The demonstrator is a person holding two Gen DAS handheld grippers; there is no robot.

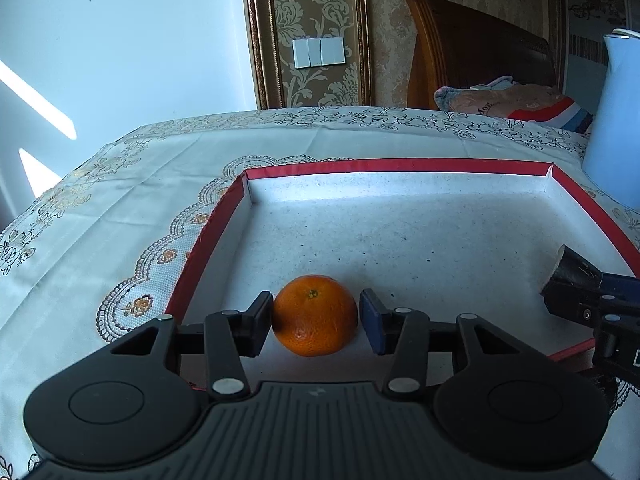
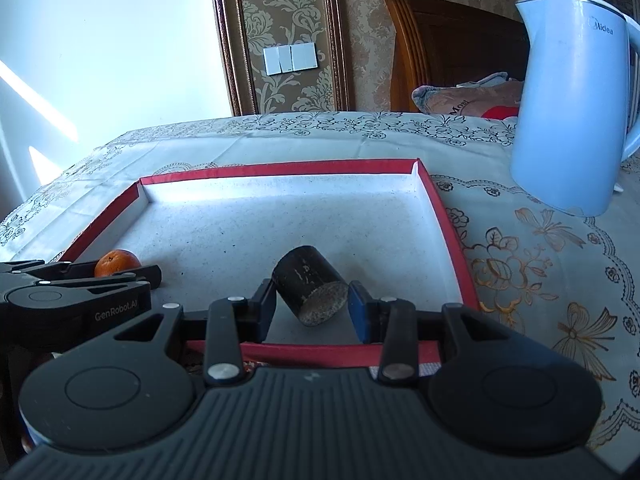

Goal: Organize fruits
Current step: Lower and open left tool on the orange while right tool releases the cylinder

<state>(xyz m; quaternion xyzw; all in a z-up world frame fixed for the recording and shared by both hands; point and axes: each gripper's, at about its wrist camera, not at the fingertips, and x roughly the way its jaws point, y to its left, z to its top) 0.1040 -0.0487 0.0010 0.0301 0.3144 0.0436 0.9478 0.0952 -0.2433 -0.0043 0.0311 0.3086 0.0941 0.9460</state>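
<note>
The left gripper [image 1: 316,320] stands slightly apart around the round, firm-looking orange tangerine [image 1: 315,315], best held across its middle; the right gripper [image 2: 312,304] clamps the dark, rough cylinder [image 2: 310,296].

We see the tray [image 2: 448,240] floor bare behind the orange [image 1: 315,316] and the dark cylinder [image 2: 310,294], clear to its far wall. Its low red rim rings the floor. The kettle [image 2: 576,112] stands just outside the tray's far right corner.
</note>
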